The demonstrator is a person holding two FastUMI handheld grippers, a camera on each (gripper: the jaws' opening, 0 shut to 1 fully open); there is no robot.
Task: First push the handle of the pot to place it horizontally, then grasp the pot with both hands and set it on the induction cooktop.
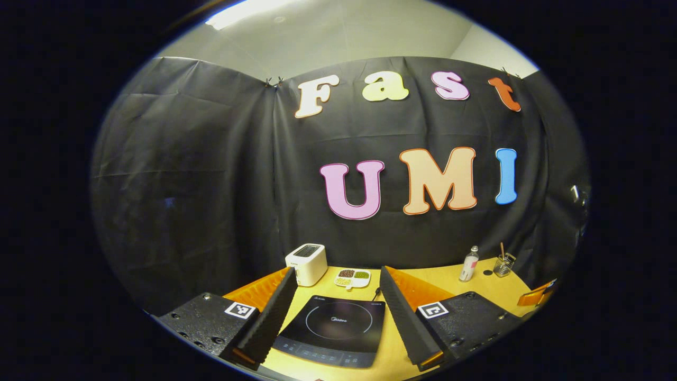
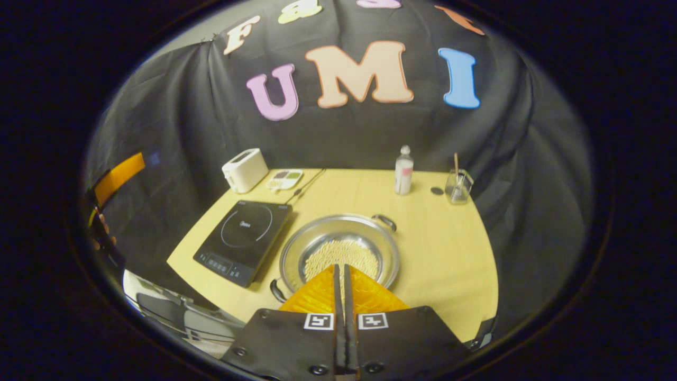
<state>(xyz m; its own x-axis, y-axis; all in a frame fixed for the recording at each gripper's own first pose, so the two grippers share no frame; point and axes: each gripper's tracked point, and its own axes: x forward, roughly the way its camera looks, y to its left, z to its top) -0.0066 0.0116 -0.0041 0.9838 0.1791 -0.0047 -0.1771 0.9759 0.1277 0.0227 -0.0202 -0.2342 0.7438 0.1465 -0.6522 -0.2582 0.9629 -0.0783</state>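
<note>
Left gripper low in its view, jaws spread wide, nothing between, above induction cooktop. Right gripper bottom centre, fingers pressed together, empty, over pot. Pot centre frame on table, just right of cooktop.

A brand mark sat printed inside the ring of the induction cooktop — too small and blurred to read surely — and no other legible text showed.
</note>
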